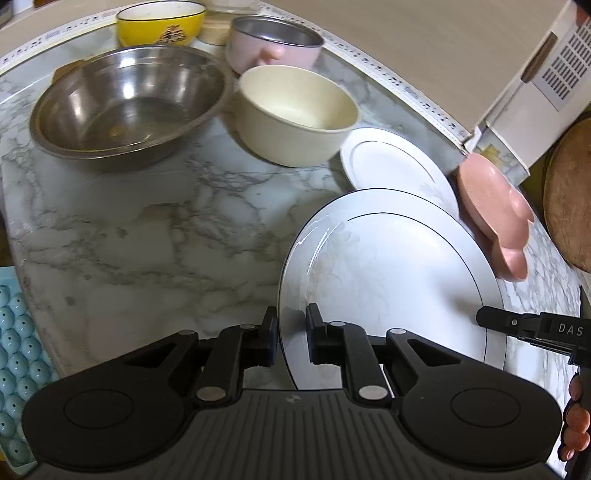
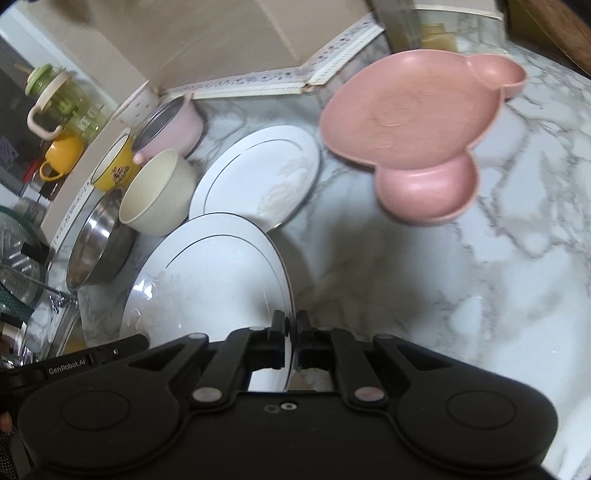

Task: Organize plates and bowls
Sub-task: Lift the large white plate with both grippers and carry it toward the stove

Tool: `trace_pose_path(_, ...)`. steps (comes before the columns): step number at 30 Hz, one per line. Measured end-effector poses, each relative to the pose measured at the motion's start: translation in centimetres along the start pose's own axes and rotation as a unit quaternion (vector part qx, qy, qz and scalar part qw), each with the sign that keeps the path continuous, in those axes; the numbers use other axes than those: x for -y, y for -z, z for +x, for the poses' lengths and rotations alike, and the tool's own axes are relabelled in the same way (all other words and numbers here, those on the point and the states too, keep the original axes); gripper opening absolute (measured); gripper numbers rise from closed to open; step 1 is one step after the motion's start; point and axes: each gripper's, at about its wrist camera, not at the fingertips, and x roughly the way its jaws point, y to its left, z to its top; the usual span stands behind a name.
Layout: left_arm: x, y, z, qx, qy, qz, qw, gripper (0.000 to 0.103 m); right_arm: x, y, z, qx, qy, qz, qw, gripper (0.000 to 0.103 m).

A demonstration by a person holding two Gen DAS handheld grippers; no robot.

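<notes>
A large white plate [image 1: 388, 280] with a thin dark ring is held by its rim from both sides. My left gripper [image 1: 291, 332] is shut on its left rim. My right gripper [image 2: 291, 328] is shut on the opposite rim, and one of its fingers [image 1: 491, 319] shows in the left wrist view. The plate [image 2: 207, 280] is tilted and throws a shadow on the marble. Behind it lie a smaller white plate [image 1: 391, 166] and a pink sectioned plate [image 2: 410, 125]. A cream bowl [image 1: 295, 114], steel bowl [image 1: 125, 103], pink bowl [image 1: 273, 40] and yellow bowl [image 1: 159, 22] stand at the back.
The marble table [image 1: 147, 240] has bare room at the left front. A white cardboard box [image 1: 535, 74] and a round wooden board [image 1: 569, 199] crowd the right side. A blue dimpled tray [image 1: 14, 369] lies past the left edge. A green-lidded jug [image 2: 55, 96] and yellow mug [image 2: 62, 155] stand beyond the bowls.
</notes>
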Motion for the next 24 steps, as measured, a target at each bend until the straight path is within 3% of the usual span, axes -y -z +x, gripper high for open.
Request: trace_pose_path(24,8.7,0.0,2.6,-0.014,0.028,0.068,0.9972,0.014,8.2,-0.5,-4.1,0.026,0.007,0.085,0.996,0.006)
